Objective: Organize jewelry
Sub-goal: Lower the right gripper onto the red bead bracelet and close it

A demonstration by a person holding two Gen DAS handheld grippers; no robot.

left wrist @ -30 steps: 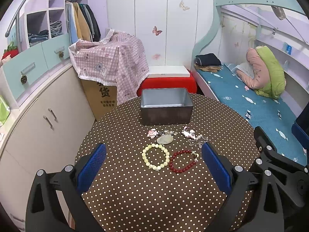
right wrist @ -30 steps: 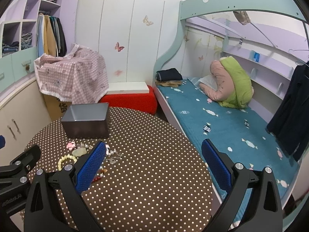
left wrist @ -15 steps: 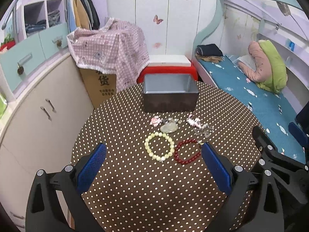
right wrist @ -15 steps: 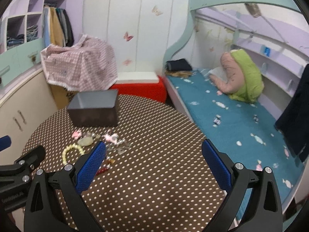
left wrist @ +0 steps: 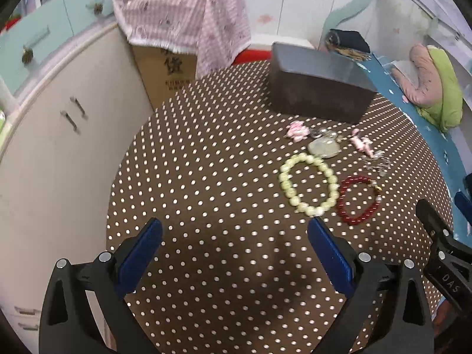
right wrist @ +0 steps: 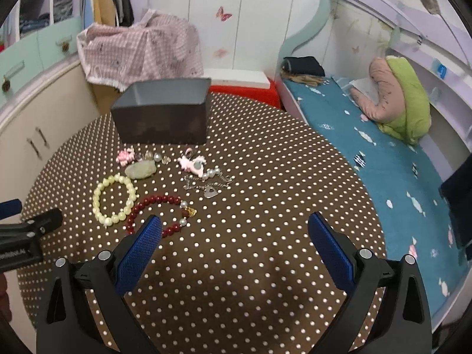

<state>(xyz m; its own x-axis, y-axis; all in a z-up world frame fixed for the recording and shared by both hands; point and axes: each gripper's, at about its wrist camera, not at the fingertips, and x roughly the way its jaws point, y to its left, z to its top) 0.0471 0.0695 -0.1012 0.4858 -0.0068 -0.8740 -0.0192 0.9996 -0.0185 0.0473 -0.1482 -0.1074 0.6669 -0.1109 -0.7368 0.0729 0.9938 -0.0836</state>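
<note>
A pale green bead bracelet (left wrist: 308, 187) (right wrist: 114, 200) and a dark red bead bracelet (left wrist: 359, 200) (right wrist: 160, 213) lie side by side on the round brown polka-dot table (left wrist: 206, 177). Behind them lie a pale stone pendant (right wrist: 141, 170), pink charms (right wrist: 192, 162) and a silver chain (right wrist: 210, 185). A dark open box (left wrist: 320, 88) (right wrist: 163, 115) stands at the back. My left gripper (left wrist: 234, 247) is open and empty, near the green bracelet. My right gripper (right wrist: 234, 242) is open and empty, its left fingertip over the red bracelet.
A cream cabinet (left wrist: 59, 135) curves along the table's left. A cardboard box under a pink checked cloth (left wrist: 183, 23) and a red stool (right wrist: 244, 88) stand behind. A bed with a teal sheet (right wrist: 383, 153) runs along the right.
Both grippers have moved down and forward toward the table; the jewelry now looks larger and closer. The left view has swung left. Nothing has been picked up.
</note>
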